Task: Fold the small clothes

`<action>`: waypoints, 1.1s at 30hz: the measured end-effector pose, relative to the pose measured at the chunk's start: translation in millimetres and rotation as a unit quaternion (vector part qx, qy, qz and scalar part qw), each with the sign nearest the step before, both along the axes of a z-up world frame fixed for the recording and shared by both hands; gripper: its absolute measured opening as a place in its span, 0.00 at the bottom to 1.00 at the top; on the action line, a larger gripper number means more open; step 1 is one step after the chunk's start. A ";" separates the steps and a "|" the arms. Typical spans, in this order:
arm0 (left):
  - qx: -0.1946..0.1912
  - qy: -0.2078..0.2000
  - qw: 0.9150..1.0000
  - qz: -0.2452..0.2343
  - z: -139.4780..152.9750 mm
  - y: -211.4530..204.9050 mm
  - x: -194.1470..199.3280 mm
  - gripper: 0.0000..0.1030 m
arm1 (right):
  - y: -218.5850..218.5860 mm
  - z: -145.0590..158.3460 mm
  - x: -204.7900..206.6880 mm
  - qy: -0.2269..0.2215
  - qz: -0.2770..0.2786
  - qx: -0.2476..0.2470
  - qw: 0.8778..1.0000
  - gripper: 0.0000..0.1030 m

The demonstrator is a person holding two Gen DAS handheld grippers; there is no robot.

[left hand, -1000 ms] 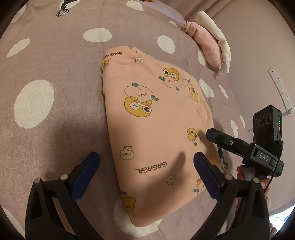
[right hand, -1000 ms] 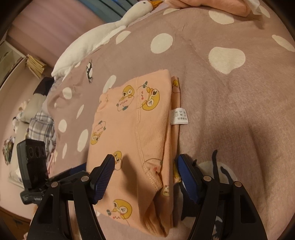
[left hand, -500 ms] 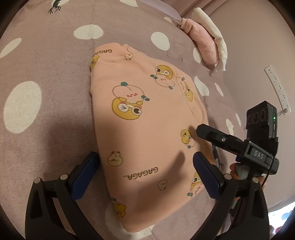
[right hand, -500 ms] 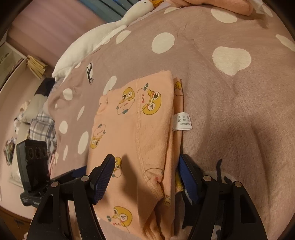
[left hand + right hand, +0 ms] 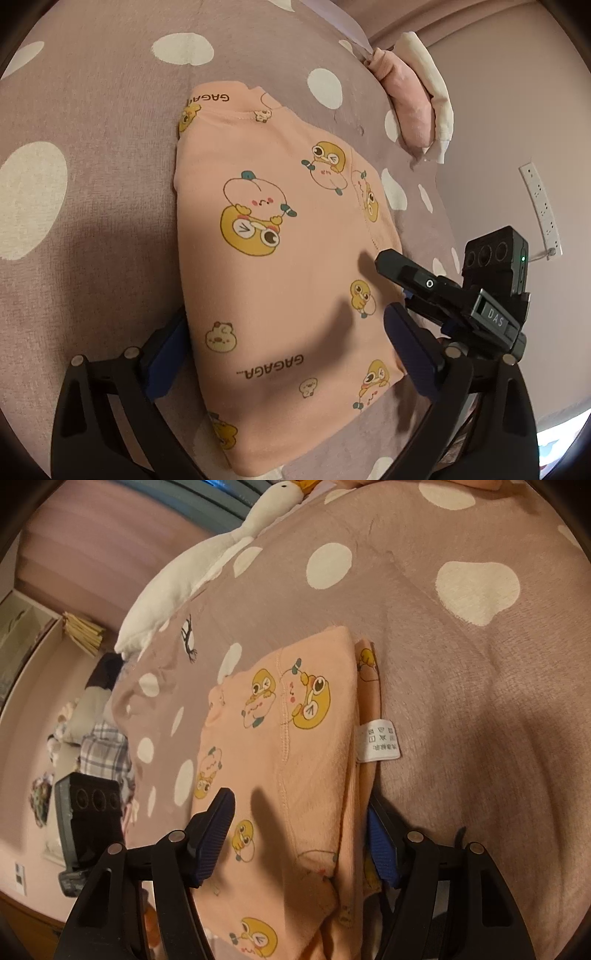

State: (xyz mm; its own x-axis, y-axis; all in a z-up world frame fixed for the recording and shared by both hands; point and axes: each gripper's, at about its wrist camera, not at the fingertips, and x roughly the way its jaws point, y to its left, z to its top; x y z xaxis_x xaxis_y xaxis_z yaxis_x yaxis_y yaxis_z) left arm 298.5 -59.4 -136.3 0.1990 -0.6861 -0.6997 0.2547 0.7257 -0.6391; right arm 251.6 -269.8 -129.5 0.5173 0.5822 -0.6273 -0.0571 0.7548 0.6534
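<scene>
A small peach garment (image 5: 280, 251) with yellow cartoon ducks lies folded on a mauve polka-dot blanket (image 5: 85, 110). My left gripper (image 5: 288, 354) is open, its blue-padded fingers straddling the garment's near end, the left pad (image 5: 166, 358) partly under the edge. My right gripper (image 5: 299, 842) is open and straddles the garment (image 5: 306, 757) from the other side; its right pad (image 5: 380, 849) sits under the folded edge near a white care label (image 5: 376, 740). The right gripper's finger and camera (image 5: 443, 291) also show in the left wrist view.
A pink and white folded cloth (image 5: 413, 99) lies at the blanket's far edge. A white goose plush (image 5: 207, 565) lies at the far side. Plaid clothes (image 5: 103, 753) lie beyond the bed. A power strip (image 5: 543, 210) hangs on the wall.
Both grippers have moved forward over the garment, so it now lies between the fingers of each. The jaws stay open.
</scene>
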 end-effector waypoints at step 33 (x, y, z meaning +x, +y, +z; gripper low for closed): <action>0.075 -0.025 0.997 0.007 5.8 -3.4 6.5 0.58 | 5.9 0.0 6.4 -0.018 -0.014 -0.034 0.999 0.44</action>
